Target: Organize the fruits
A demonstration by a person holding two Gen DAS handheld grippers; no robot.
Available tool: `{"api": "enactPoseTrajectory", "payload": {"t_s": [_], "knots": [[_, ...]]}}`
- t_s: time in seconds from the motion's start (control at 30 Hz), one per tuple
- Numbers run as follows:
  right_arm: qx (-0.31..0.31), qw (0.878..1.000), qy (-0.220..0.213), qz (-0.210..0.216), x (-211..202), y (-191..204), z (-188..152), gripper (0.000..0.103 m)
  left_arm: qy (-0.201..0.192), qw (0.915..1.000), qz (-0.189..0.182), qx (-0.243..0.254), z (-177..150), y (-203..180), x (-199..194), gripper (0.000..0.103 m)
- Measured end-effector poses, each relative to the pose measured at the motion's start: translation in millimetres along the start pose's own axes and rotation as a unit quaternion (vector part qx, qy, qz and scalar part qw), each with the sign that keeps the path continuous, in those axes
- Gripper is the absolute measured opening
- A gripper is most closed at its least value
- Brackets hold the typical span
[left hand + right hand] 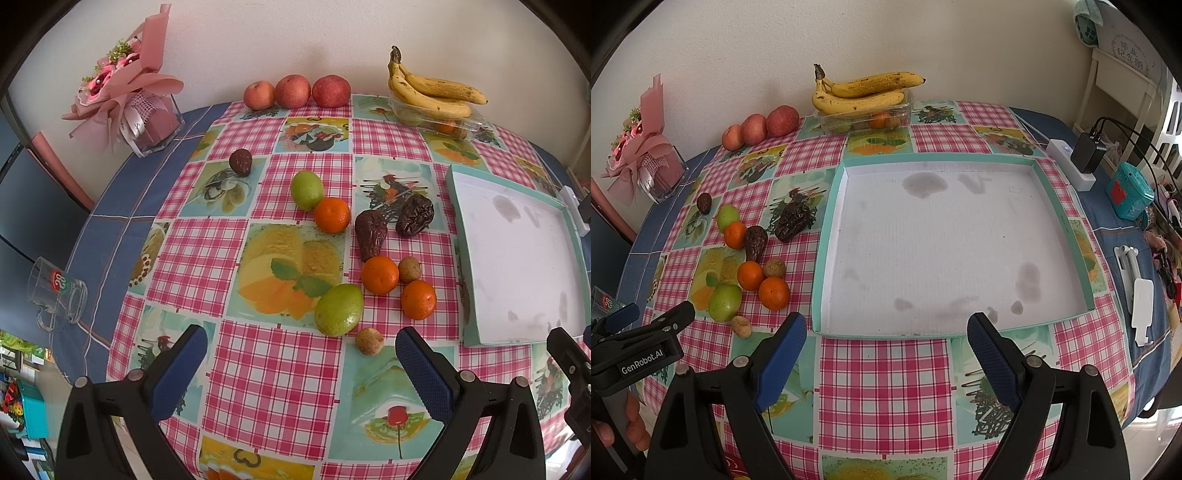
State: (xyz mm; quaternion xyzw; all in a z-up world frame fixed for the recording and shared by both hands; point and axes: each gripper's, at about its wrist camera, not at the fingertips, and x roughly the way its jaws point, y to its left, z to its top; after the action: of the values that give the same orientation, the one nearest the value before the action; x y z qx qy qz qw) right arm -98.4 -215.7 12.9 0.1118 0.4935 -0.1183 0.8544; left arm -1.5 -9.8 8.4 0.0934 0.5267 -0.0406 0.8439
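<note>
Loose fruit lies on the checked tablecloth: three oranges (380, 275), two green fruits (338, 309), two wrinkled dark fruits (370, 233), a dark round fruit (240, 161) and small brown ones (369, 340). The same cluster shows in the right wrist view (751, 275). A shallow teal-rimmed white tray (827, 236) stands empty to its right. My left gripper (301, 363) is open and empty, just short of the nearest green fruit. My right gripper (886, 347) is open and empty at the tray's near edge.
Three red apples (293, 91) and bananas (432, 90) on a clear plastic box stand at the back by the wall. A bouquet in a glass vase (147, 110) and a glass mug (57, 295) are at the left. Chargers, a teal tin (1128, 192) and clutter lie right.
</note>
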Motion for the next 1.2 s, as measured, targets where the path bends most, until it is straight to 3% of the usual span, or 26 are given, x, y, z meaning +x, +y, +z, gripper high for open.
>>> {"api": "enactPoseTrajectory", "payload": {"t_s": [0.6,0.8,0.9,1.07,1.2], "knots": [[-0.001,1.000,-0.001,-0.001,1.0,0.1,-1.4,0.089,0.000,1.0000,-0.001,-0.001,0.4,-1.2,-0.5,0.103],[-0.001,1.000,0.002,-0.002,2.2,0.3,-1.6,0.089,0.001,0.9991,-0.043,-0.006,8.3,2.1,0.6,0.103],[-0.007,1.000,0.001,-0.005,2.9,2.2,-1.7,0.089,-0.019,0.9984,-0.053,-0.004,9.7,10.1,-1.1,0.103],[-0.016,1.000,-0.014,0.008,-3.1,8.9,5.9,0.089,-0.066,0.9900,-0.105,-0.067,18.0,48.5,-3.9,0.103],[-0.020,0.999,-0.030,0.026,-7.2,21.7,20.9,0.088,-0.138,0.9850,-0.082,-0.063,18.3,61.7,-11.8,0.103]]}}
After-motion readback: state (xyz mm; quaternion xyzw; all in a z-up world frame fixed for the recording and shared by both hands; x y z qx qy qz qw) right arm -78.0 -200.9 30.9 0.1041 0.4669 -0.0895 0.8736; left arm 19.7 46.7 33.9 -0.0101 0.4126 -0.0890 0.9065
